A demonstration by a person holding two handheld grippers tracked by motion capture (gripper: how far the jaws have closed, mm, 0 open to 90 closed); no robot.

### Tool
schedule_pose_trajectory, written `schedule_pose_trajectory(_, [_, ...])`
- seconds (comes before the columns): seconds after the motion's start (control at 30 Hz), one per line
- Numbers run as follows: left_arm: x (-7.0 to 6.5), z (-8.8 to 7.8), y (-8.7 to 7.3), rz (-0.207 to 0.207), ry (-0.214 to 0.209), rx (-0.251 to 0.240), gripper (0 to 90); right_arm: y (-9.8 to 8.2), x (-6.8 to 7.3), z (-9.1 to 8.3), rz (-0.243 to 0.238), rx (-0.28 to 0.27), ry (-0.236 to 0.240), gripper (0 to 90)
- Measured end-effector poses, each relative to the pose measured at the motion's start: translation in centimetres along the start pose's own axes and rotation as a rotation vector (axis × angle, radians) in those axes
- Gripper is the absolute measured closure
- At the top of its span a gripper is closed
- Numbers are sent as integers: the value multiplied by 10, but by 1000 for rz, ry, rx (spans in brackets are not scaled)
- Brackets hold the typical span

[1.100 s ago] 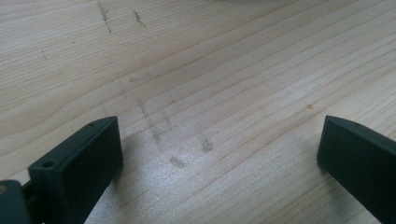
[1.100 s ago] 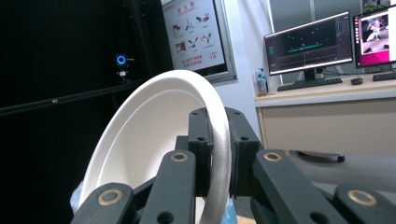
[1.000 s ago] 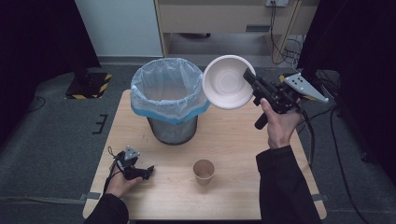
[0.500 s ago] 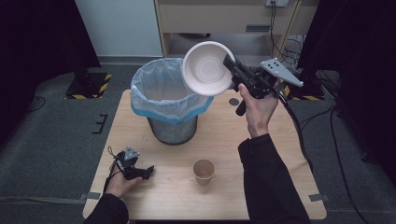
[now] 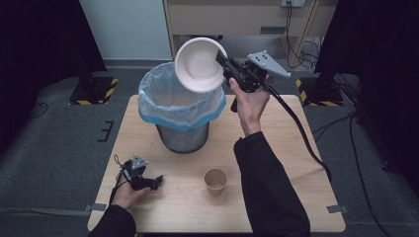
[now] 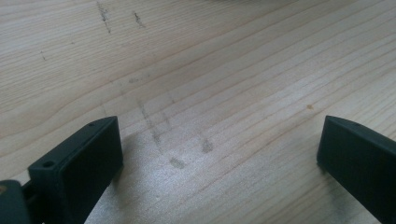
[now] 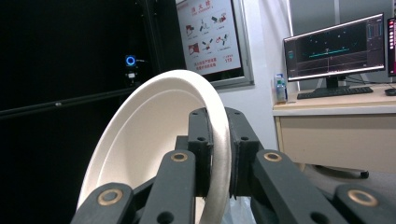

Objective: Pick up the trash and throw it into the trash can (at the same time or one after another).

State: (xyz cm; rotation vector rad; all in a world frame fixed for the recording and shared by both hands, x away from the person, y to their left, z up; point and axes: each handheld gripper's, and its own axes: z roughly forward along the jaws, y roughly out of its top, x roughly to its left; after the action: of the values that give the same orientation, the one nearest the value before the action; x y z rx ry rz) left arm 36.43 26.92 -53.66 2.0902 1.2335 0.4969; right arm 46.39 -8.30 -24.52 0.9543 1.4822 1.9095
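From the high view I hold the white bowl (image 5: 199,65) by its rim in my right gripper (image 5: 223,63) over the lined bin (image 5: 180,106), my left gripper (image 5: 153,180) resting wide apart on the table (image 5: 276,163); its own view confirms bare wood between the jaws, and the right gripper view shows the rim (image 7: 223,140) pinched, so next I judge: tip and release.

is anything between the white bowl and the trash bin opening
Nothing visible. The right claw holds the white bowl by its rim, tilted above the bin's open, bag-lined mouth. The paper cup stands nearer the person, aside.
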Motion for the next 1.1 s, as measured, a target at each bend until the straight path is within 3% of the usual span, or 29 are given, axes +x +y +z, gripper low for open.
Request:
schedule_pose_trajectory(0.47, [0,1,1,3,-4,1,0,-33,-4,48,57,39,-51,825])
schedule_pose_trajectory(0.6, [0,1,1,3,-3,0,0,-46,1,65,15,75,-50,816])
schedule_pose_trajectory(0.73, [0,1,1,4,-4,1,0,-56,6,75,13,114,-18,679])
schedule_pose_trajectory(0.9, [0,1,1,3,-4,1,0,-54,7,70,-20,150,1,616])
schedule_pose_trajectory(1.1, [0,1,1,3,-3,0,0,-39,9,46,-48,163,47,544])
